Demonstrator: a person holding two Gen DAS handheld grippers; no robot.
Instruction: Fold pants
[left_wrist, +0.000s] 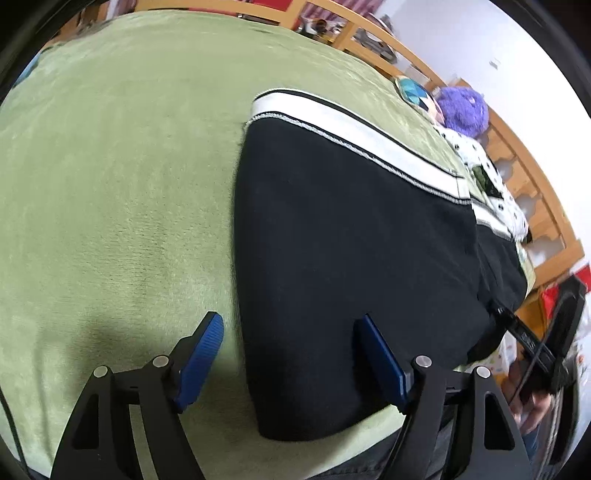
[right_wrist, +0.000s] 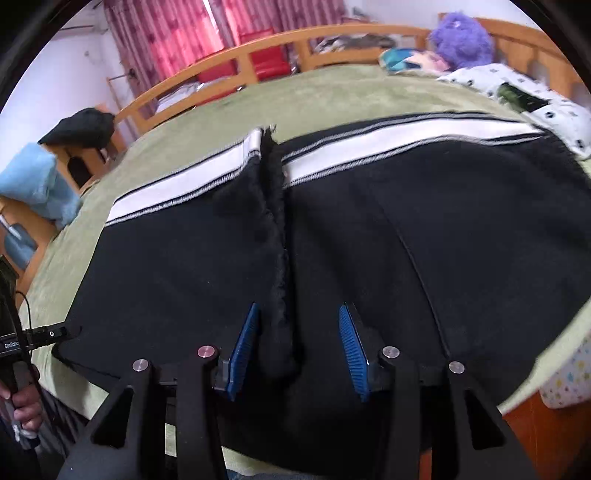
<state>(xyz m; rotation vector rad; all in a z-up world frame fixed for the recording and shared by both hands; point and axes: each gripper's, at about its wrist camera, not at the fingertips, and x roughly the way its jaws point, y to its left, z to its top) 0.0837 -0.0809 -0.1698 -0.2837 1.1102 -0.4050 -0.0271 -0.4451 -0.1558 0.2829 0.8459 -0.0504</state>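
Flat black pants (right_wrist: 369, 221), white-striped.

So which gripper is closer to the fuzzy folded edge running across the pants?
Right. The right gripper straddles the fuzzy edge; the left gripper sits at the pants' left end.

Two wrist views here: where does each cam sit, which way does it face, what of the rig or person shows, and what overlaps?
Left wrist: on the left gripper, angled down at the black pants with white side stripe on the green fleece blanket; open blue-padded fingers, plus right gripper at the edge.
Right wrist: on the right gripper, angled down over the pants' fold edge; fingers apart, a hand at left.
Shared: pants, blanket, purple plush toy, wooden bed rail.
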